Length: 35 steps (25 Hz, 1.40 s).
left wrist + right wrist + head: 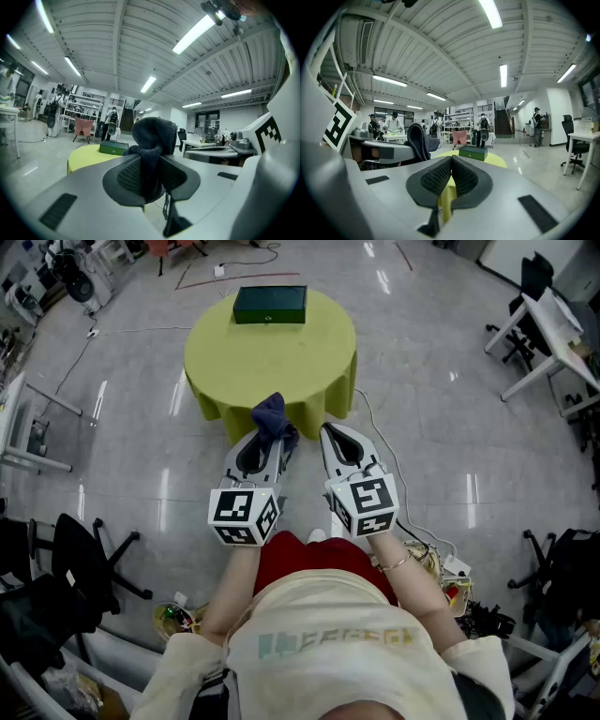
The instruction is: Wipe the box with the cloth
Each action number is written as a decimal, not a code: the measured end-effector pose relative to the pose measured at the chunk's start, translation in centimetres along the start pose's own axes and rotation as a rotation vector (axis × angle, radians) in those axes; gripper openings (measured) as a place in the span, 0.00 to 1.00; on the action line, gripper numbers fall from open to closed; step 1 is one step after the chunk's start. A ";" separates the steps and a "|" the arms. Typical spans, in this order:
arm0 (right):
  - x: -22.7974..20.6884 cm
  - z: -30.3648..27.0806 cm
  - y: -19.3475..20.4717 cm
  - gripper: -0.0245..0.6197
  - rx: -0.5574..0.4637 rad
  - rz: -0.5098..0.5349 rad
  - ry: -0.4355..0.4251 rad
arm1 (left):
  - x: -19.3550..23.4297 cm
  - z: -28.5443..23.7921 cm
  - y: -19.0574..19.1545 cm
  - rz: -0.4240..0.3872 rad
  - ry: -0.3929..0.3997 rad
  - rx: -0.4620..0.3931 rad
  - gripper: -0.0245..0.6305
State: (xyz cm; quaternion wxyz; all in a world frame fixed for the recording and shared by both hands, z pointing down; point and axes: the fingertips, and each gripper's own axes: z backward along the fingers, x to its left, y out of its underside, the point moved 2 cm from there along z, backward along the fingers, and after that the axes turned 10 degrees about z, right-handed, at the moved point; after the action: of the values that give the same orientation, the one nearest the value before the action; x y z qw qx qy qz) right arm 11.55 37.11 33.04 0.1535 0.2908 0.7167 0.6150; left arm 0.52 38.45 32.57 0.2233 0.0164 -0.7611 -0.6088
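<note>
Here the left gripper (270, 439) is clamped on a dark cloth (272, 415), which is bunched above its tips. The right gripper (330, 434) is pressed closed on nothing. The green box (270, 305) is set at the far edge of the round table (272, 367), top centre of the head view, well apart from both. The box could be pushed off that edge by a hard wipe. A glossy floor (441, 418) and desks (553, 329) are seen around.

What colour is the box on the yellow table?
The box is dark green; the head view shows it best.
</note>
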 end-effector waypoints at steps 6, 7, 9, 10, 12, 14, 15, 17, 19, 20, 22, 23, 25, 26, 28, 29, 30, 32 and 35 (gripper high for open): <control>-0.5 0.7 -0.1 0.10 -0.034 -0.009 -0.017 | -0.4 -0.2 0.3 0.026 -0.007 -0.004 0.18; -0.6 0.8 0.1 0.10 -0.029 -0.011 -0.016 | -0.5 -0.2 0.3 0.028 -0.008 -0.006 0.18; -1.0 1.0 0.3 0.10 -0.028 -0.026 -0.016 | -0.6 -0.4 0.1 0.028 -0.009 -0.014 0.18; -1.2 1.0 0.4 0.10 -0.027 -0.033 -0.016 | -0.7 -0.5 0.0 0.027 -0.009 -0.017 0.18; -1.6 0.9 0.2 0.10 -0.026 -0.041 -0.022 | -0.6 -0.9 -0.2 0.021 -0.016 -0.021 0.18; -2.0 0.8 -0.1 0.10 -0.029 -0.035 -0.031 | -0.5 -1.5 -0.5 0.016 -0.031 -0.024 0.18; -2.2 0.8 -0.2 0.10 -0.032 -0.034 -0.032 | -0.4 -1.8 -0.6 0.013 -0.040 -0.025 0.18; -2.7 0.7 -0.3 0.10 -0.038 -0.047 -0.029 | -0.2 -2.4 -0.9 0.006 -0.051 -0.026 0.18; -3.3 0.2 -0.4 0.10 -0.042 -0.063 -0.027 | 0.2 -3.1 -1.4 -0.001 -0.053 -0.028 0.18; -3.7 -0.2 -0.4 0.10 -0.043 -0.068 -0.027 | 0.5 -3.6 -1.6 -0.005 -0.054 -0.029 0.18; -4.7 -1.1 -0.2 0.10 -0.042 -0.072 -0.022 | 1.2 -4.8 -1.9 -0.009 -0.062 -0.032 0.18; -5.1 -1.6 0.1 0.10 -0.039 -0.074 -0.018 | 1.6 -5.3 -1.9 -0.011 -0.067 -0.031 0.18; -5.9 -2.7 0.5 0.10 -0.030 -0.082 -0.009 | 2.8 -6.5 -2.0 -0.016 -0.075 -0.023 0.18; -6.3 -3.4 0.6 0.10 -0.024 -0.087 -0.004 | 3.4 -7.2 -2.1 -0.018 -0.077 -0.019 0.18; -7.0 -5.0 0.8 0.10 -0.012 -0.092 0.006 | 4.8 -8.7 -2.3 -0.013 -0.077 -0.012 0.18; -7.4 -5.9 0.9 0.10 -0.006 -0.093 0.010 | 5.5 -9.6 -2.5 -0.010 -0.077 -0.009 0.18; -7.9 -6.9 1.0 0.10 0.001 -0.094 0.012 | 6.2 -10.5 -2.7 -0.006 -0.077 -0.007 0.18; -8.7 -9.0 1.1 0.10 0.013 -0.100 0.013 | 7.5 -12.5 -3.1 -0.005 -0.074 -0.005 0.18; -9.8 -12.9 1.2 0.10 0.029 -0.112 0.018 | 9.8 -15.7 -3.8 -0.014 -0.067 0.009 0.18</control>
State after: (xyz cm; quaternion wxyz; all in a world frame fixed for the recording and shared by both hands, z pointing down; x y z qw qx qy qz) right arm 12.11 21.04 35.39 0.1771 0.2470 0.7421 0.5974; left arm -3.57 20.13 34.70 0.1932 0.0025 -0.7707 -0.6072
